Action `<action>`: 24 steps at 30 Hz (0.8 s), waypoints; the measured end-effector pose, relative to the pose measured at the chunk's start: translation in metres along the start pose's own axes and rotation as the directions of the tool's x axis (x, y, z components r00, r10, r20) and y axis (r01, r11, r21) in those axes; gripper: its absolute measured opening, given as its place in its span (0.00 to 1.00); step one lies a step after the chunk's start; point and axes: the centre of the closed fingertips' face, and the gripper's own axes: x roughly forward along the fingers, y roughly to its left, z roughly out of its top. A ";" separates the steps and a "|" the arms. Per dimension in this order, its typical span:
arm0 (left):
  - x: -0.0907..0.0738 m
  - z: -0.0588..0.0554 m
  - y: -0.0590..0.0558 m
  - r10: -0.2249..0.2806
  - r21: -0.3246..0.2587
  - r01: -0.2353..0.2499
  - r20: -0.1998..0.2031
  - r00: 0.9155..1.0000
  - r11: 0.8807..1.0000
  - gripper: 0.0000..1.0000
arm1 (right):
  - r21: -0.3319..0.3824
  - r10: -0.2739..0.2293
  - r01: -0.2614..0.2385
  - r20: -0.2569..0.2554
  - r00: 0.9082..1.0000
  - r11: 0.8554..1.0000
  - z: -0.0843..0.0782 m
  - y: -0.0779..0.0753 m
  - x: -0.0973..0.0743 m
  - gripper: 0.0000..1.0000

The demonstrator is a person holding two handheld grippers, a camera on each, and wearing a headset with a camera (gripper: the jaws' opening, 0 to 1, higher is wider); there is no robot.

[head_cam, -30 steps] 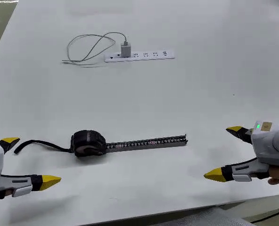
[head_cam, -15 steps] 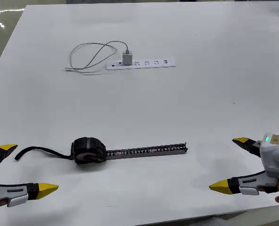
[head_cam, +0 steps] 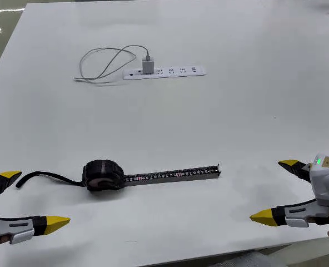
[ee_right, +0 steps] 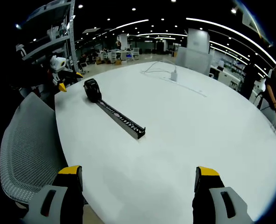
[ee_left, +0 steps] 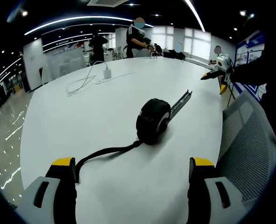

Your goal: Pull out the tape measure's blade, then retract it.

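Observation:
A black tape measure (head_cam: 103,175) lies on the white table (head_cam: 209,122), its blade (head_cam: 173,174) drawn out to the right and its black strap (head_cam: 45,177) trailing left. In the left gripper view the tape measure (ee_left: 153,120) sits ahead of the jaws with its blade (ee_left: 180,102) pointing away. My left gripper (head_cam: 31,200) stands open at the near left, apart from the strap. My right gripper (head_cam: 280,190) stands open at the near right, well clear of the blade's end hook (ee_right: 139,133). Nothing is between either gripper's fingers.
A white power strip (head_cam: 164,72) with a plugged charger and a looped grey cable (head_cam: 106,62) lies far back on the table. A mesh chair (ee_right: 26,158) stands at the near edge. People stand beyond the table's far end in the left gripper view.
The head view has shifted a little. Both grippers have dropped slightly toward the near edge and stay open. The tape measure and its blade lie as before.

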 end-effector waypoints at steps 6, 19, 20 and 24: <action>-0.002 -0.008 -0.002 -0.009 0.021 0.010 -0.003 1.000 1.000 0.99 | -0.027 0.022 -0.022 0.016 1.000 0.999 0.001 -0.001 -0.002 0.99; -0.006 -0.001 -0.007 -0.020 0.003 0.020 0.027 0.999 1.000 0.99 | 0.002 0.022 -0.022 -0.025 0.999 1.000 -0.007 0.002 -0.010 0.99; -0.006 0.000 -0.005 -0.014 0.001 0.014 0.024 1.000 1.000 0.99 | 0.007 0.023 -0.023 -0.025 0.999 1.000 -0.006 0.002 -0.010 0.99; -0.006 0.003 -0.002 -0.007 0.002 0.007 0.024 1.000 1.000 0.99 | 0.003 0.021 -0.020 -0.019 1.000 1.000 -0.005 0.000 -0.009 0.99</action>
